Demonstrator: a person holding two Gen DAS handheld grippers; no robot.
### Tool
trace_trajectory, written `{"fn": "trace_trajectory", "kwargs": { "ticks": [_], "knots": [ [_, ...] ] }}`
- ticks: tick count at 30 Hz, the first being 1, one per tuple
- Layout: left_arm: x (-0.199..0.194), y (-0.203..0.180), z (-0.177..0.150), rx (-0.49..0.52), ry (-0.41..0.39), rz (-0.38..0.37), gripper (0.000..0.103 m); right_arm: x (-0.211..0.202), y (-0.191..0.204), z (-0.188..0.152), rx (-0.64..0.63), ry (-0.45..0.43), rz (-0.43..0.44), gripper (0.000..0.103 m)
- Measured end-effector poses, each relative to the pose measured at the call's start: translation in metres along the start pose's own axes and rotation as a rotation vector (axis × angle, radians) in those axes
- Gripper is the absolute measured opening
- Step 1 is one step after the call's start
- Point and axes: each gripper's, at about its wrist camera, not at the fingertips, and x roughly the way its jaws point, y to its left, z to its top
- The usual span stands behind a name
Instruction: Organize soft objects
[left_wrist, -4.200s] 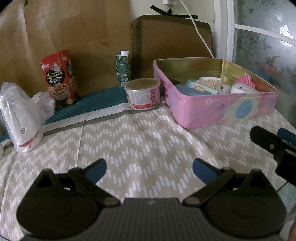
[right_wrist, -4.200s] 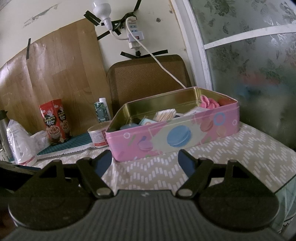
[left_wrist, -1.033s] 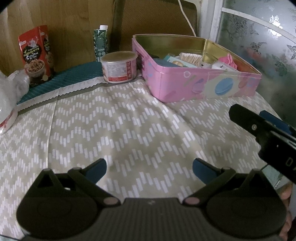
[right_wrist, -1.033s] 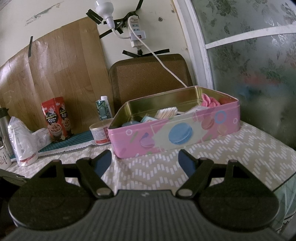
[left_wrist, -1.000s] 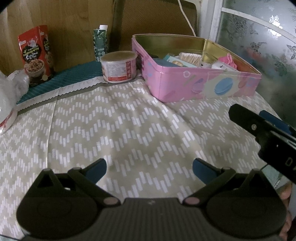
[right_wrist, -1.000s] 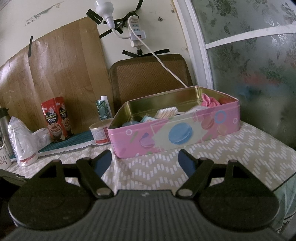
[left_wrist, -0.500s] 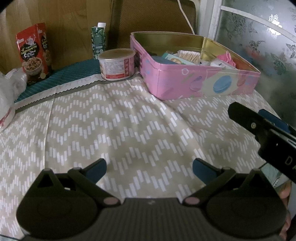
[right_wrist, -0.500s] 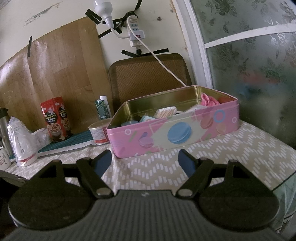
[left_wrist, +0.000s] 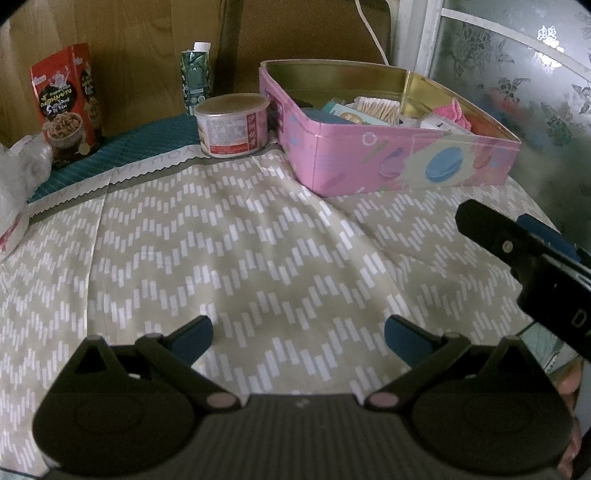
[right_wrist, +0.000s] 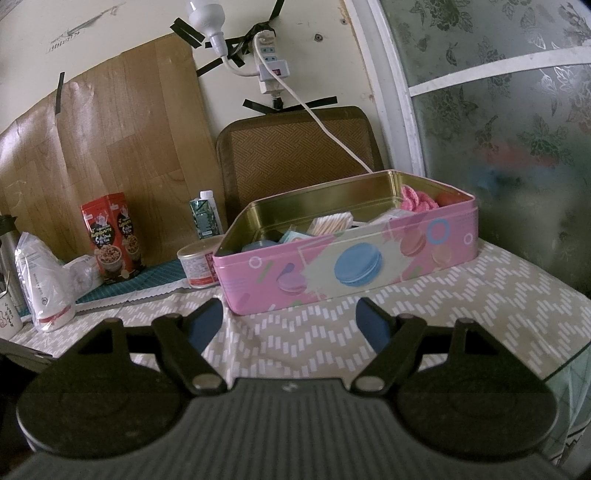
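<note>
Left hand-held gripper (left_wrist: 298, 335): jaws spread wide, nothing between the blue pads, held above the desk (left_wrist: 229, 258). Directly ahead of it lies a broad stretch of chevron-patterned cloth with nothing standing on it, only a few shallow creases.

Right hand-held gripper (right_wrist: 289, 325): released, jaws apart and empty. In the left wrist view its black body enters from the right, near the desk's right edge, where the cloth rounds off and drops away.

Ahead and right of the left hand-held gripper, and just beyond the right one's fingertips, sits the open pink tin (right_wrist: 369, 266) with macaron prints, on the cloth. Inside it: a pink knitted soft item (left_wrist: 455, 112) at the far right end, a pack of cotton swabs (left_wrist: 380, 106) mid-box, and several small packets and a dark blue item towards the left; what these are cannot be read with confidence.

Left of the tin, touching or nearly so, stands a short round can (left_wrist: 232, 123). Behind the can, a green drink carton (left_wrist: 196, 83) stands upright. Further left: a red snack box (left_wrist: 66, 103) on a teal mat (left_wrist: 122, 144), then a white plastic bag (right_wrist: 44, 280).

Far boundary: a brown woven chair back (right_wrist: 299, 155) behind the tin and wood-grain panelling on the wall; frosted glass closes the right side.
</note>
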Motion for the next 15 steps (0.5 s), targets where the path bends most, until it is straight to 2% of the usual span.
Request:
{"fn": "trace_trajectory", "kwargs": {
  "ticks": [15],
  "knots": [
    [0.0029, 0.0015, 0.0005, 0.001, 0.008, -0.002, 0.103, 0.0, 0.0007, 0.0001, 0.002, 0.003, -0.001, 0.081]
  ]
}}
